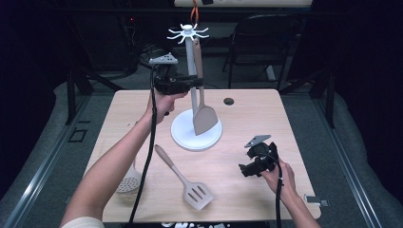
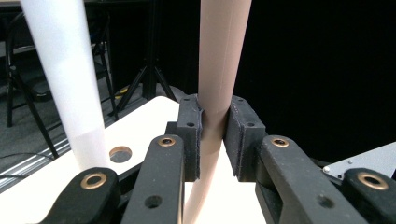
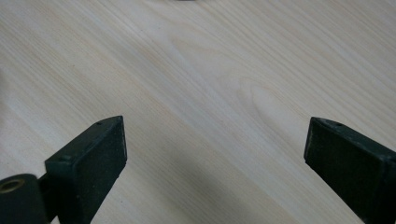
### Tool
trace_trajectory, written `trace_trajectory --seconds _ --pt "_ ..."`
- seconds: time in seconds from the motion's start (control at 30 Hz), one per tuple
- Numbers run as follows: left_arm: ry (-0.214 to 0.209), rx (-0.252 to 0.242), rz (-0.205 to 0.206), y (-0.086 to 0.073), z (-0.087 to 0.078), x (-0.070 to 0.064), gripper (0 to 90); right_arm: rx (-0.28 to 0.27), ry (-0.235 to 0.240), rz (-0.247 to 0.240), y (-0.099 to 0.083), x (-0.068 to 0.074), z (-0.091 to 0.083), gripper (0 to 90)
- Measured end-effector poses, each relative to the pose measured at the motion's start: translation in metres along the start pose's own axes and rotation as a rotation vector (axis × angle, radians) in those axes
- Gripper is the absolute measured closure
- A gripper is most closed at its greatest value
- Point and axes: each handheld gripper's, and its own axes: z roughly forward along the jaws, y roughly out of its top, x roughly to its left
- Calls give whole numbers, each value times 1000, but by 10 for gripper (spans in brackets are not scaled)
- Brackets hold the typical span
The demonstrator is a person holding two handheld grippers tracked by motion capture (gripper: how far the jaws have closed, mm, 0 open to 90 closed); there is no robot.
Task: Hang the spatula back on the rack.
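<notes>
The wooden surface (image 1: 247,118) carries a white stand (image 1: 196,133), the landmark. Against its post hangs a beige spatula (image 1: 204,118), long axis vertical, blade down over the base, likely being hung on a hook. The left gripper (image 1: 192,83) has its fingers (image 2: 189,135) pinching the handle; right of the stand, the right gripper (image 1: 247,168) rests idle with its fingers (image 3: 100,154) spread.
</notes>
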Motion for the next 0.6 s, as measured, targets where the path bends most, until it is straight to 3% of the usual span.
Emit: trace_trajectory --seconds 0.37,0.6 --pt "21 -2 -14 0 1 7 764 3 3 1 0 0 1 58" --pt "59 -6 -50 0 3 12 749 8 6 -2 -1 0 2 60"
